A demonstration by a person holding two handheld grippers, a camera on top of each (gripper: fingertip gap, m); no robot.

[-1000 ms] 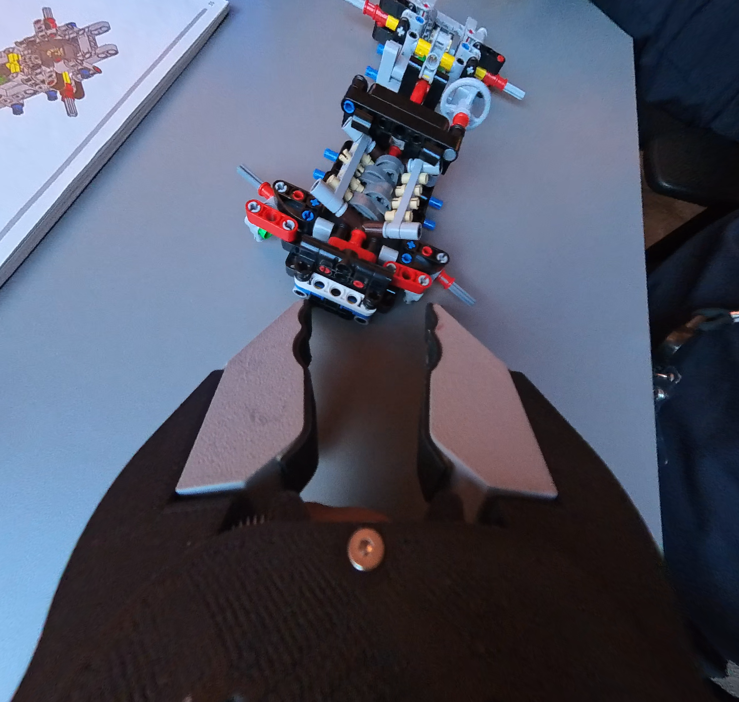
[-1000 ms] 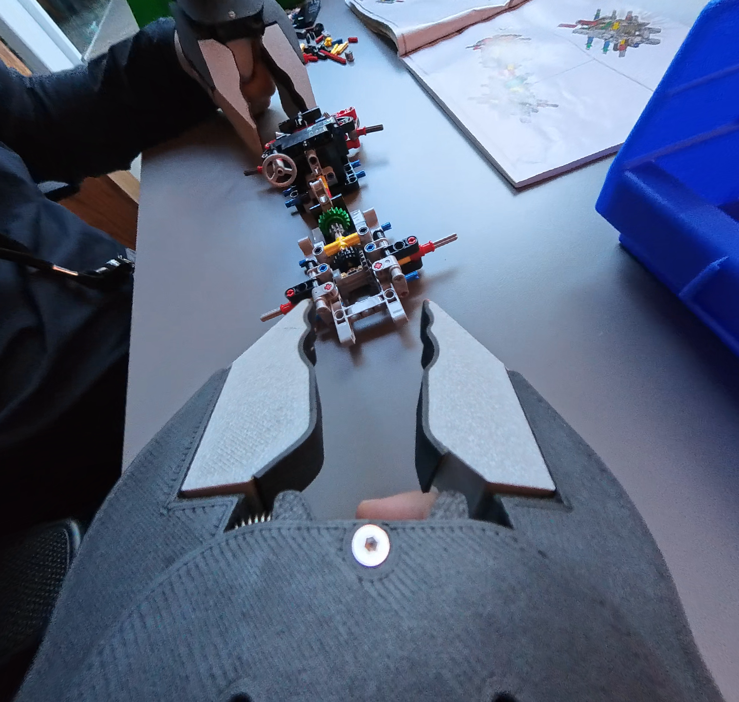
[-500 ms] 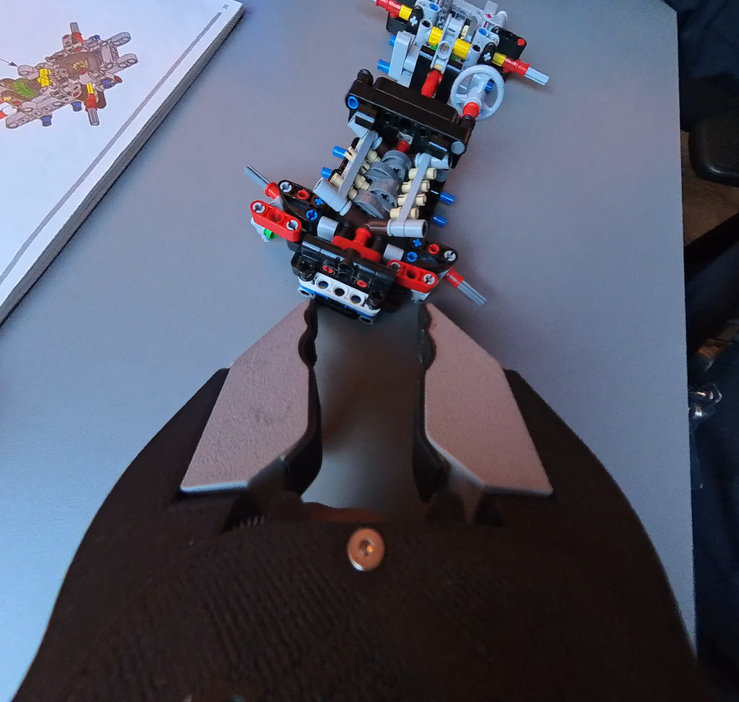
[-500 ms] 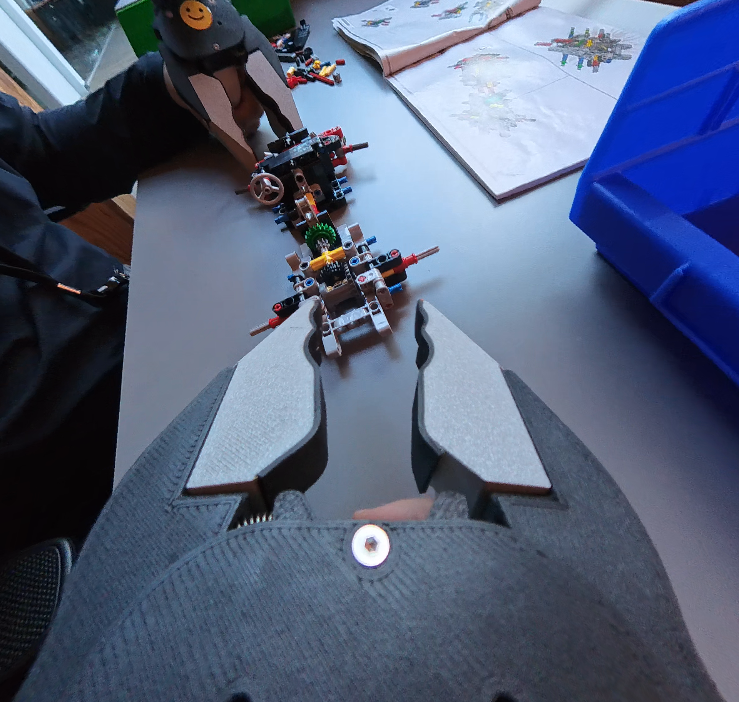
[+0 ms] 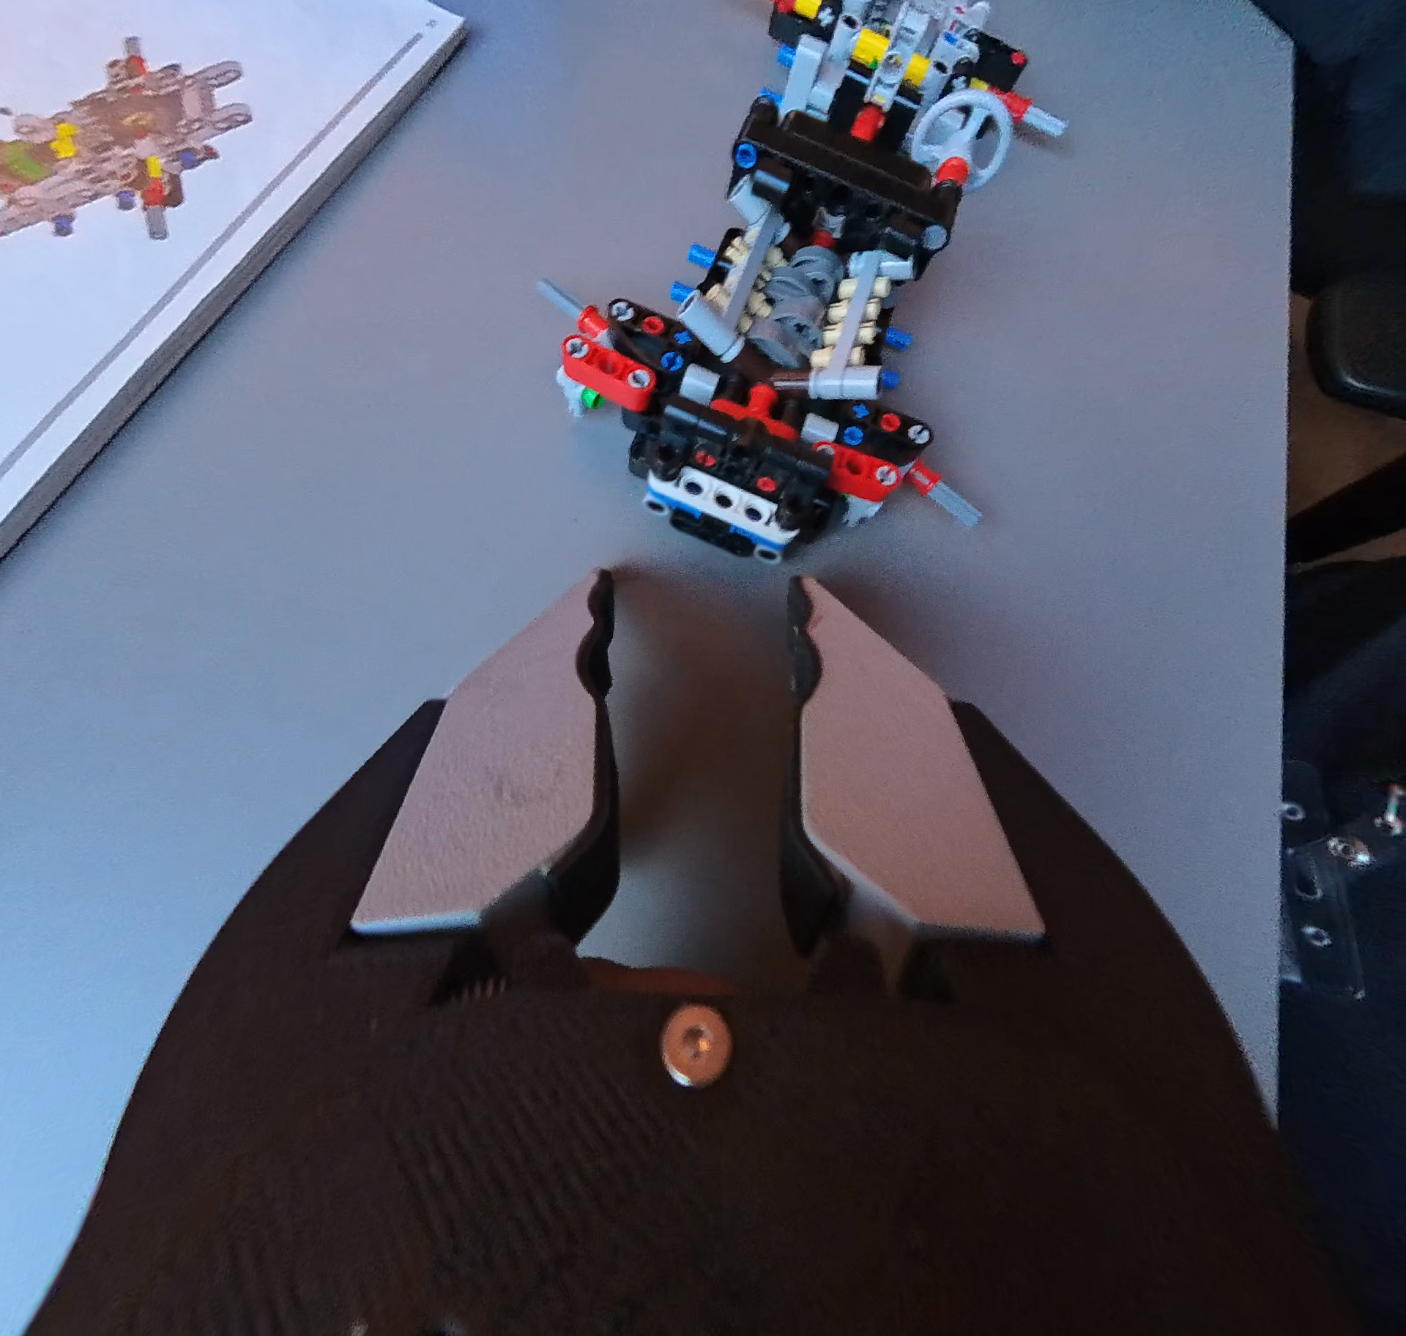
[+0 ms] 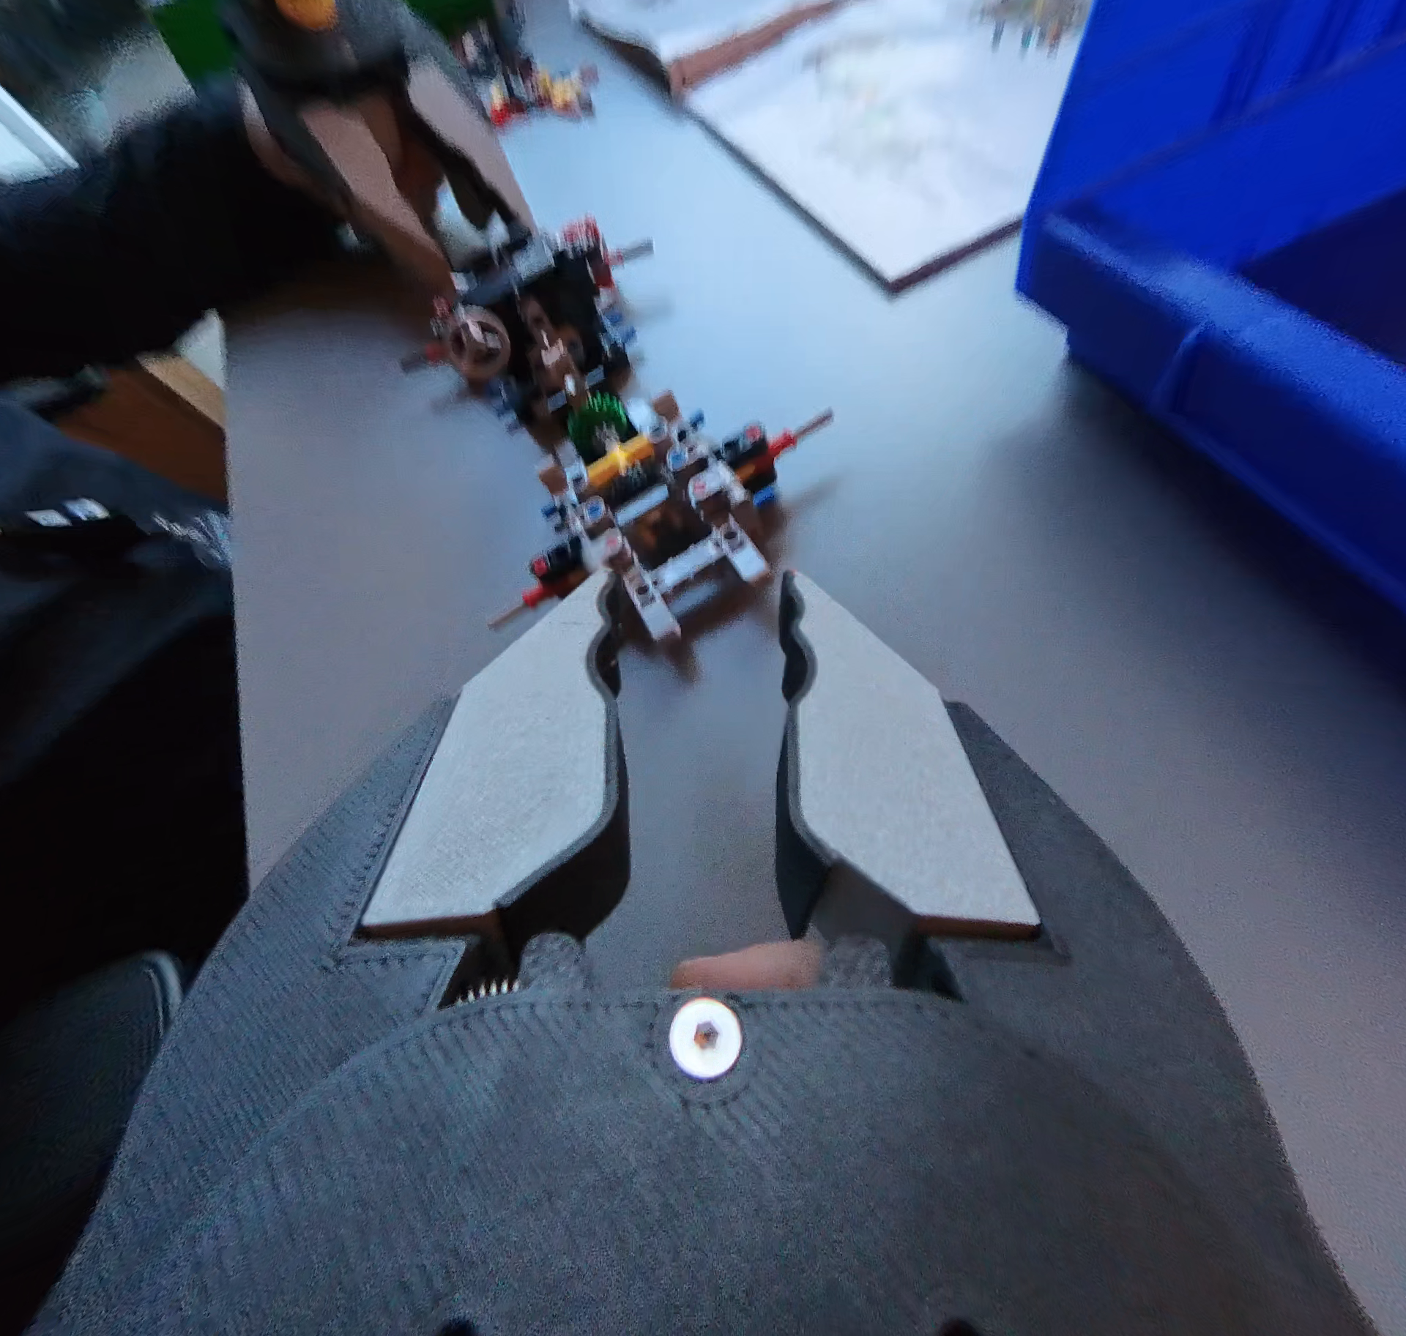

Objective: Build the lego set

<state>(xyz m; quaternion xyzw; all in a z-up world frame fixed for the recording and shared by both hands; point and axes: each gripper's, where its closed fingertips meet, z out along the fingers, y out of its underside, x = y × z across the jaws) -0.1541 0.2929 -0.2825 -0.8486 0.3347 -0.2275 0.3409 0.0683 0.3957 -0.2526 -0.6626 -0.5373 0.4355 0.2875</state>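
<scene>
Jaws on both sides have narrowed a bit since a second ago but grip nothing. My left gripper (image 5: 696,584) sits just short of the brick-built car chassis (image 5: 799,273) on the table (image 5: 342,539); my right gripper (image 6: 696,592) now straddles its grey prongs, pads not pressing.

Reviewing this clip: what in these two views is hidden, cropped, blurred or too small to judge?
- Brick-built chassis: smeared by motion blur in the right wrist view; small parts unreadable.
- Right gripper: whether its left fingertip touches the chassis frame, blurred.
- Instruction booklet: cropped by the left edge, left wrist view.
- Blue bin: cropped at right; contents unseen.
- Loose bricks: too small and blurred.
</scene>
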